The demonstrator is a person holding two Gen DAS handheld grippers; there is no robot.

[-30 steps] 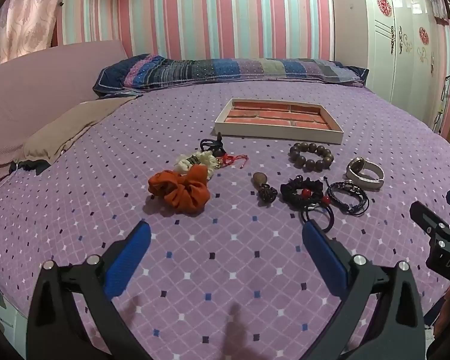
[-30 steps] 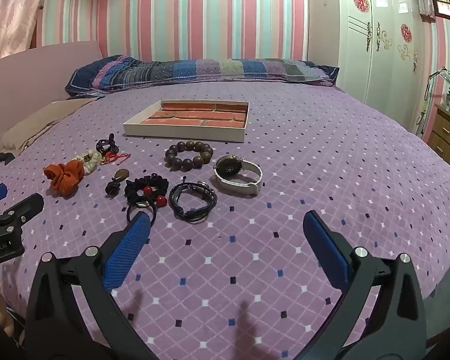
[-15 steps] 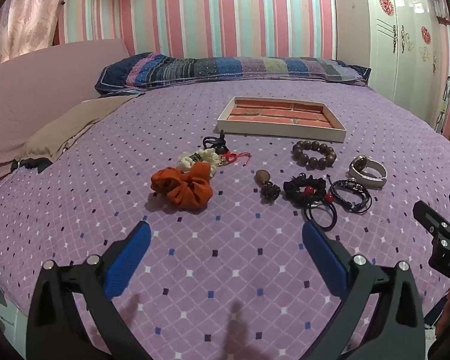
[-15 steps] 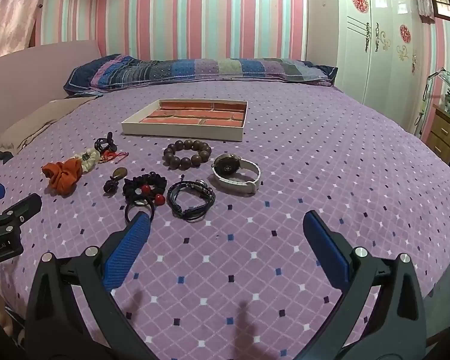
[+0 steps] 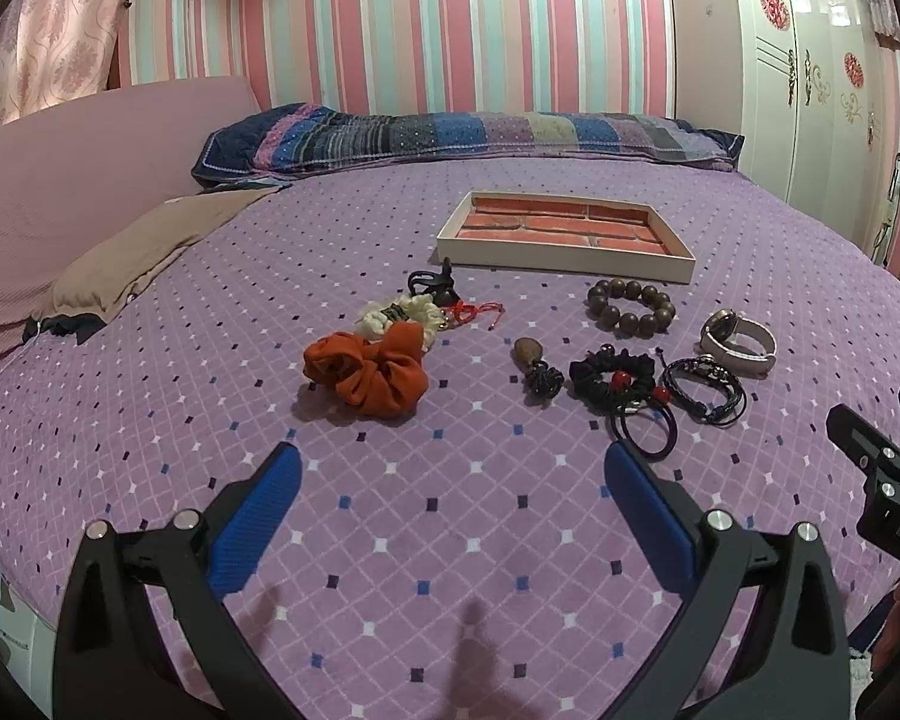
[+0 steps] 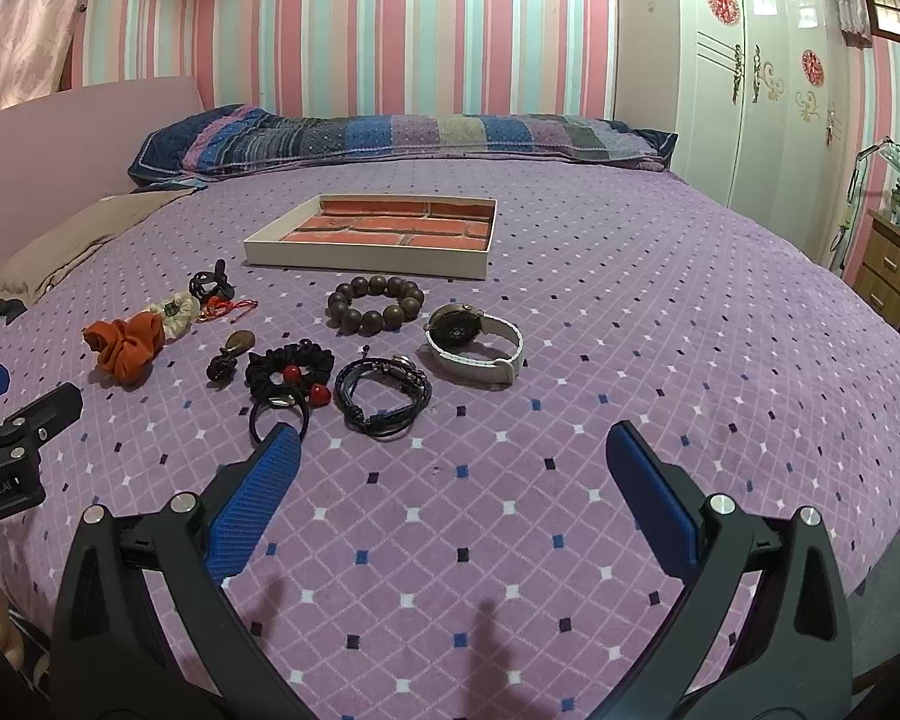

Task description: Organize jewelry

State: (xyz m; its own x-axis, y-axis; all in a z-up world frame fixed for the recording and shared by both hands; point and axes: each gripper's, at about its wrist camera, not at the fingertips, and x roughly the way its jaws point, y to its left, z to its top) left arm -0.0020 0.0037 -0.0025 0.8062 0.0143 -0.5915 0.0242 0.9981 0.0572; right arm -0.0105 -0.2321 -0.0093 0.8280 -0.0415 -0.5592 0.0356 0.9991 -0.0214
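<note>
Both claws gape wide and empty over the purple bed (image 5: pixel 150 420) — left claw (image 5: pixel 450 480), right claw (image 6: pixel 453 462). Jewelry lies scattered at 12 o'clock: wooden bead bracelet (image 6: pixel 375 303), white-strapped watch (image 6: pixel 474 345), orange scrunchie (image 5: pixel 369 369) — brick-lined tray (image 6: pixel 378 240) beyond them.

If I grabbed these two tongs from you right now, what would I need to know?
Left tongs: open, empty, hovering over the bedspread short of the orange scrunchie.
Right tongs: open, empty, just short of the black braided bracelet.
The tray has nothing in it.
On the bed in front of it: wooden bead bracelet, white-strap watch, black scrunchie with red beads, cream scrunchie, black claw clip, red cord, small pendant.
Done: nothing. Left: move every piece into the tray.
</note>
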